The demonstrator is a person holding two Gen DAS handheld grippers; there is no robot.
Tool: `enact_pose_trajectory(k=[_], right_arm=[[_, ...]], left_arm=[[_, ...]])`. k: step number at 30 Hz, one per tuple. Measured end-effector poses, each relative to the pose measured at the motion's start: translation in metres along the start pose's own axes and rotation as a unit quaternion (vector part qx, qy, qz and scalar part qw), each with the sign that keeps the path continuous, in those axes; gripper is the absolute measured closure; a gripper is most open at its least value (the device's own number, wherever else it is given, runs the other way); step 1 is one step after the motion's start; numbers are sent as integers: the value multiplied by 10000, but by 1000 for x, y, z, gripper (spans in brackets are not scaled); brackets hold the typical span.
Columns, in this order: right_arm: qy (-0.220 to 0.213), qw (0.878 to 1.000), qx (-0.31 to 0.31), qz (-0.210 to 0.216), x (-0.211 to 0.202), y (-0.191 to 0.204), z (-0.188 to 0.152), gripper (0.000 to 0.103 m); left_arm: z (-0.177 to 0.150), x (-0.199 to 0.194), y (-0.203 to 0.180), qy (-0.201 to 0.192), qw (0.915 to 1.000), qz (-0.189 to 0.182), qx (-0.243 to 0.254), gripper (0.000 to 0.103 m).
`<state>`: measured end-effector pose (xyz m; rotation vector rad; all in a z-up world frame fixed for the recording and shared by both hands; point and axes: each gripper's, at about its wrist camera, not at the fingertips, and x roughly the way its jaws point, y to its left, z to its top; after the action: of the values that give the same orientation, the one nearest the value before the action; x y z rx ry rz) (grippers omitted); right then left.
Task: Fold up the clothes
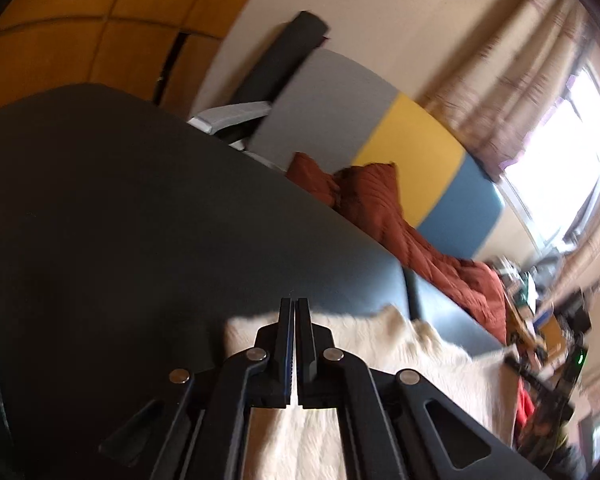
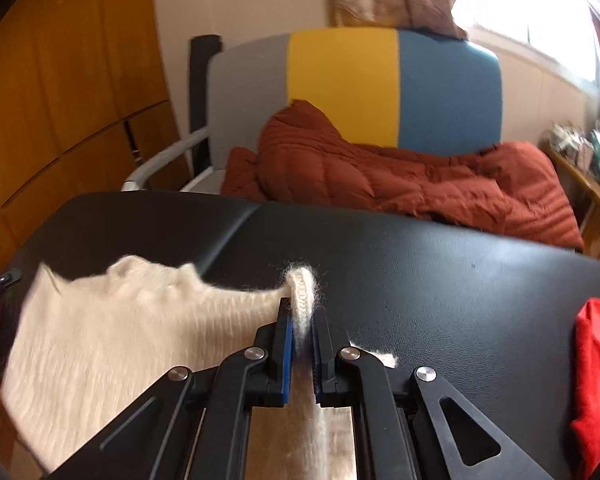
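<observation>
The right gripper [image 2: 302, 316] has its jaws clamped on an edge of the fuzzy cream knitted sweater [image 2: 112, 340], which spreads toward nine o'clock over the black padded bench [image 2: 440, 264]. The left gripper [image 1: 295, 312] has its jaws pressed together, apparently empty, above the sweater. Best keep that edge taut and level while folding.

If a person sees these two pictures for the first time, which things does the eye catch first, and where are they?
First comes the fluffy cream sweater spread on the black table, one edge pinched in the right gripper. Behind the table, a rust-red quilted blanket lies against a grey, yellow and blue chair back. A bright red cloth lies at the table's right edge.
</observation>
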<state>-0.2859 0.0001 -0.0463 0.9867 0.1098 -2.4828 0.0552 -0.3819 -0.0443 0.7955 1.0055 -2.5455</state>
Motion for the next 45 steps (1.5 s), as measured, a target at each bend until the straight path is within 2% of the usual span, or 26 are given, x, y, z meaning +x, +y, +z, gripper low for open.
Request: enact_pose_trajectory(k=[3,5,6,7,8,12,15,16,17,18,20,24,27,30,34,37,41,45], right_arm=[[170,9994,283,-54,26,-5,-6,95],[291,9987,405,-80,40,-7,-13,95],[348,9984,437,-81,46,-8,-19,95],[414,9980,464,-88,51,-9,-24,95],[466,9976,498,-84,55,-10,-29,95],[474,9971,592,29,59,-15,-32,95],[506,9968,619,90,62,-17,-34,94],[514,9967,617,105,63,-17,-34,94],[521,9967,614,115,63,-17,-35,94],[516,9968,606,108,63,-17,-36,94],[471,9973,552,55,61,-15,-36,94],[412,9981,450,-70,59,-9,-35,94],[419,9982,382,-193,63,-4,-33,94],[433,9981,324,-301,67,1,-31,94],[473,9979,410,-190,69,-3,-31,94],[484,9964,695,54,62,-11,-40,94],[538,9939,900,347,38,-10,-66,94],[569,9916,1009,581,11,-6,-91,94]], left_arm=[[-2,13,1,116,9998,97,-121,103],[-9,14,-3,182,9998,90,69,100],[-12,16,-4,307,9994,69,163,96],[-15,18,-5,443,9987,45,256,83],[-19,20,-6,579,9977,22,349,75],[-29,27,-4,980,9940,-102,468,66],[-33,32,-8,1153,9914,-167,593,67],[-35,34,-10,1194,9904,-180,666,73],[-36,34,-15,1175,9898,-152,790,94],[-37,33,-19,1148,9890,-118,920,98],[-38,26,-25,905,9906,-35,1029,99],[-36,7,-22,205,9951,491,837,99],[-36,27,-20,235,9913,1001,822,99],[-44,60,-20,464,9823,1445,1097,99],[-47,66,-36,394,9725,1701,1544,99],[-57,57,-39,366,9677,1710,1818,98],[-68,40,-35,402,9647,1654,2010,98],[-83,21,-31,344,9549,1721,2395,98]])
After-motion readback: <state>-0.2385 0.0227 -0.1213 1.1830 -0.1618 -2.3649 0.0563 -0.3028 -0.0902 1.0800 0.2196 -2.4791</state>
